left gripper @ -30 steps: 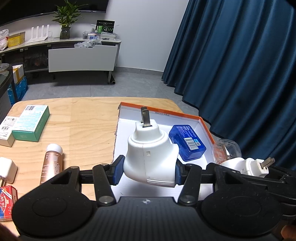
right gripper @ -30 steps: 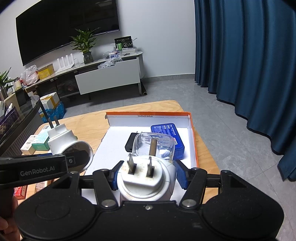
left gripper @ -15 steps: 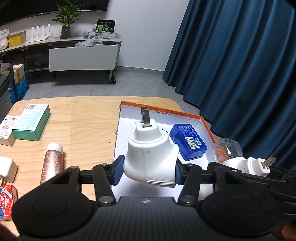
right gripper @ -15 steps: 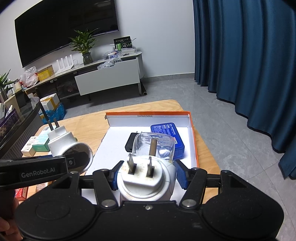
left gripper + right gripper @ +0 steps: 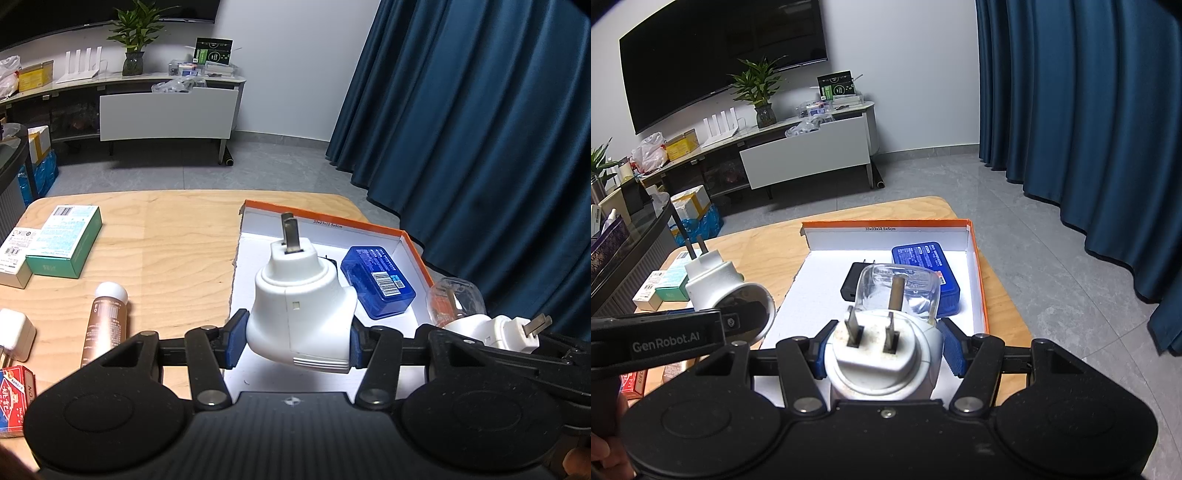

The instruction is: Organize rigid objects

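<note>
My left gripper [image 5: 295, 341] is shut on a white plug-in device [image 5: 301, 314], prongs pointing away, held above the near left part of the orange-rimmed white box [image 5: 413, 251]. My right gripper [image 5: 886, 349] is shut on a second white plug device [image 5: 882, 358] with a clear cap [image 5: 899, 291], held over the box's near edge [image 5: 979, 291]. It shows at the right in the left wrist view [image 5: 491, 328]. In the box lie a blue case [image 5: 376, 282] and a black adapter [image 5: 855, 280].
On the wooden table [image 5: 166, 236] left of the box lie a green-and-white carton [image 5: 64, 242], a white carton [image 5: 14, 256], a copper bottle with a white cap [image 5: 105, 319], a white charger [image 5: 14, 338] and a red card pack [image 5: 13, 400]. Blue curtains hang at the right.
Both grippers keep their plugs and have drifted only slightly; the box and table items sit a touch differently in view. Nothing was released or picked up.
</note>
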### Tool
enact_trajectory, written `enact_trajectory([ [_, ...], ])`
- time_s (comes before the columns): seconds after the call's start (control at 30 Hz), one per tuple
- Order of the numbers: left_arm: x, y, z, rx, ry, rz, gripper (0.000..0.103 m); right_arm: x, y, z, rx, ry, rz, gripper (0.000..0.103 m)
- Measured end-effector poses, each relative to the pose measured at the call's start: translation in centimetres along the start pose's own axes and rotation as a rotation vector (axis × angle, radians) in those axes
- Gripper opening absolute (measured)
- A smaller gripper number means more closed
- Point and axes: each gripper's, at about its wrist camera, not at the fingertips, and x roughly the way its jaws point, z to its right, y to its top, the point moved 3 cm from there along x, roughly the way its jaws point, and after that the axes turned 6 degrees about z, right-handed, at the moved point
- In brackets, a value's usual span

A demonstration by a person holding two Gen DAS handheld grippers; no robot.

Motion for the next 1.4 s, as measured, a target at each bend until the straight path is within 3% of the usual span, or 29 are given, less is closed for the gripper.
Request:
enact_trajectory([
  [1.4,0.3,-0.2,-0.1,-0.01,0.001,-0.015,0.053,1.1,-0.7,-0.4,0.0,-0.008,-0.028,0.069],
])
